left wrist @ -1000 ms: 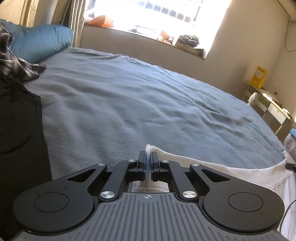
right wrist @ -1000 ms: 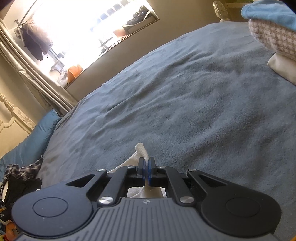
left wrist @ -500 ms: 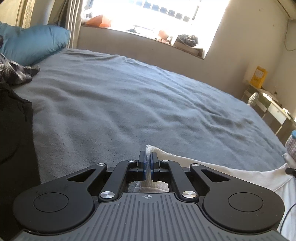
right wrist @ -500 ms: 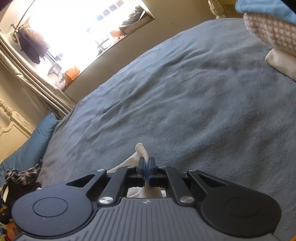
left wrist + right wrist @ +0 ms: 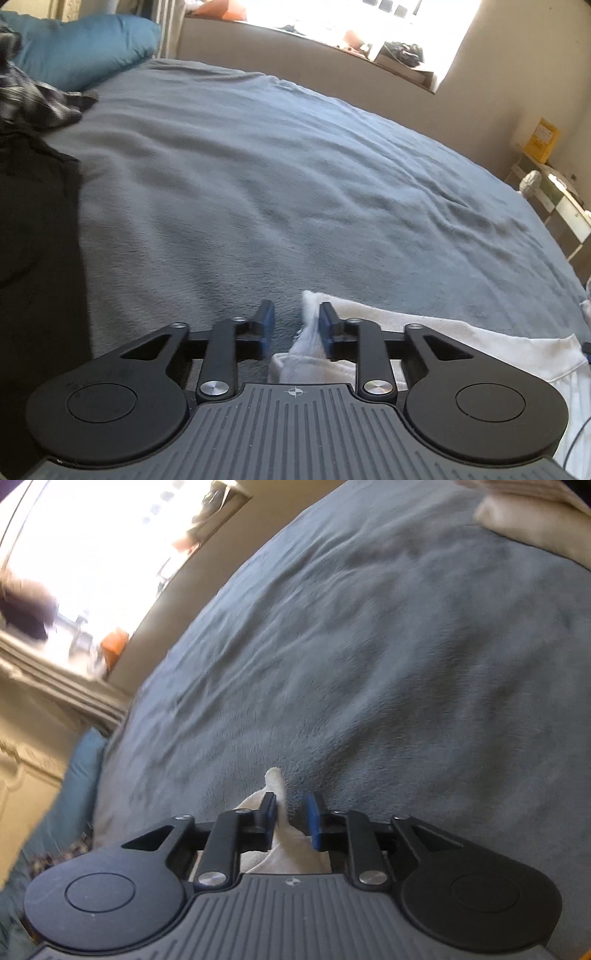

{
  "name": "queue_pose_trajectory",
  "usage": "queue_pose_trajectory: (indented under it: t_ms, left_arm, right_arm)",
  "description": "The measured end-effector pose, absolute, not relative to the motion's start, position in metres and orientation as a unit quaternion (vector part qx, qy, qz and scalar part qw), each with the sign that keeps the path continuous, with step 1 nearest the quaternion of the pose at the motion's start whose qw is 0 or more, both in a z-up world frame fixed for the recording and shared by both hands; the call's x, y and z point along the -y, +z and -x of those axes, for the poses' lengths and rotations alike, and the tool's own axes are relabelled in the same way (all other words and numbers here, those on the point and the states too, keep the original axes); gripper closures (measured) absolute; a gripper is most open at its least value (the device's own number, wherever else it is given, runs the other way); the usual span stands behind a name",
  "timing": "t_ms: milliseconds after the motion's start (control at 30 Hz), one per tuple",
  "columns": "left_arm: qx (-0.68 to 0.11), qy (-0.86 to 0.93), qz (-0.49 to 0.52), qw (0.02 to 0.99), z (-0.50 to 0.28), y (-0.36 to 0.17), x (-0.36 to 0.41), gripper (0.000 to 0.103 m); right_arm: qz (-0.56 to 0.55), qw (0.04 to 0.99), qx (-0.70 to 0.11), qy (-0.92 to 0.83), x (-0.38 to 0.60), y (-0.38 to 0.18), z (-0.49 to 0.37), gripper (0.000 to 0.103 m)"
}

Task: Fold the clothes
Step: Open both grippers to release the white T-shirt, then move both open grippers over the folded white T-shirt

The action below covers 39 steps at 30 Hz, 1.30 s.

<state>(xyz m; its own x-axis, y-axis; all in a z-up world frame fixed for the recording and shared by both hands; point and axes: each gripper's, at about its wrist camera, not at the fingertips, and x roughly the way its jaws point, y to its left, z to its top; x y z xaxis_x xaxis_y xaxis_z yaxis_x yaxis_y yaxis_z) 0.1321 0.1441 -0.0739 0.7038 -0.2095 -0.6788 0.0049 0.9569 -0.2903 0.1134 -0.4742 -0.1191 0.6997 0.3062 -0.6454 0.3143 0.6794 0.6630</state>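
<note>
A white garment (image 5: 436, 332) lies on the grey bedspread (image 5: 295, 177), stretching to the right in the left wrist view. My left gripper (image 5: 293, 326) is opening: its blue pads stand apart, and a corner of the white cloth sags between them against the right pad (image 5: 325, 325). My right gripper (image 5: 291, 819) is opening too. Another white corner (image 5: 277, 786) rises between its pads, leaning by the left one, no longer pinched. Both grippers hover low over the bedspread (image 5: 369, 664).
A black garment (image 5: 37, 236) and a plaid one (image 5: 33, 99) lie at the left, with a blue pillow (image 5: 85, 48) behind. Folded clothes (image 5: 535, 520) sit at the right gripper's far right. A windowsill and wall bound the bed's far side; a small table (image 5: 554, 192) stands right.
Both grippers were shut on corners of the white garment; their jaws have now parted and let the cloth go. The right gripper has dropped slightly and rolled, tilting its view.
</note>
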Motion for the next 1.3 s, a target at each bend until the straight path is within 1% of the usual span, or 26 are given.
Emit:
queue_pose_trajectory:
  t_ms: [33, 167, 233, 333, 500, 567, 667, 700, 767, 967, 1100, 1133, 1167, 1200, 1233, 1300]
  left_arm:
    - [-0.379, -0.057, 0.136, 0.913, -0.129, -0.071, -0.145, 0.07]
    - [-0.374, -0.053, 0.138, 0.916, -0.108, -0.056, -0.147, 0.063]
    - [-0.369, -0.06, 0.133, 0.918, -0.093, -0.047, -0.145, 0.055]
    - [-0.362, -0.088, 0.126, 0.92, -0.073, -0.033, -0.134, 0.049]
    - [-0.379, -0.164, 0.105, 0.905, -0.042, -0.022, -0.102, 0.047]
    - [-0.39, -0.193, 0.094, 0.895, -0.03, -0.023, -0.087, 0.047]
    - [-0.411, -0.233, 0.074, 0.878, -0.009, -0.031, -0.063, 0.047]
    - [-0.417, -0.246, 0.066, 0.872, -0.002, -0.034, -0.056, 0.047]
    - [-0.425, -0.26, 0.05, 0.866, 0.01, -0.041, -0.043, 0.047]
    - [-0.45, -0.27, 0.025, 0.851, 0.039, -0.062, -0.024, 0.047]
    - [-0.468, -0.249, 0.014, 0.848, 0.047, -0.073, -0.019, 0.047]
    - [-0.474, -0.242, 0.014, 0.846, 0.048, -0.075, -0.019, 0.048]
    - [-0.479, -0.235, 0.011, 0.846, 0.048, -0.077, -0.018, 0.048]
    - [-0.485, -0.228, 0.005, 0.845, 0.046, -0.08, -0.017, 0.049]
    - [-0.487, -0.222, 0.001, 0.845, 0.046, -0.081, -0.017, 0.049]
    - [-0.489, -0.214, -0.002, 0.845, 0.046, -0.082, -0.019, 0.049]
  right_arm:
    - [-0.406, 0.83, -0.384, -0.006, 0.478, -0.118, -0.107, 0.079]
    - [-0.43, 0.824, -0.368, -0.02, 0.494, -0.109, -0.076, 0.079]
    - [-0.436, 0.824, -0.362, -0.025, 0.501, -0.103, -0.055, 0.079]
    - [-0.433, 0.825, -0.361, -0.024, 0.508, -0.091, -0.023, 0.079]
    - [-0.422, 0.822, -0.382, 0.02, 0.502, -0.081, 0.03, 0.077]
    - [-0.42, 0.814, -0.399, 0.042, 0.494, -0.085, 0.046, 0.07]
    - [-0.413, 0.798, -0.432, 0.071, 0.477, -0.098, 0.062, 0.062]
    - [-0.404, 0.796, -0.446, 0.072, 0.472, -0.103, 0.066, 0.061]
    - [-0.391, 0.787, -0.472, 0.07, 0.465, -0.115, 0.068, 0.061]
    - [-0.419, 0.772, -0.468, 0.096, 0.469, -0.129, 0.077, 0.061]
    - [-0.379, 0.782, -0.475, 0.138, 0.456, -0.127, 0.084, 0.062]
    - [-0.367, 0.786, -0.476, 0.145, 0.452, -0.127, 0.083, 0.067]
    - [-0.354, 0.791, -0.477, 0.149, 0.449, -0.127, 0.084, 0.077]
    - [-0.337, 0.797, -0.478, 0.152, 0.445, -0.127, 0.082, 0.084]
    - [-0.32, 0.802, -0.48, 0.154, 0.442, -0.126, 0.08, 0.097]
    - [-0.296, 0.81, -0.477, 0.17, 0.441, -0.119, 0.078, 0.098]
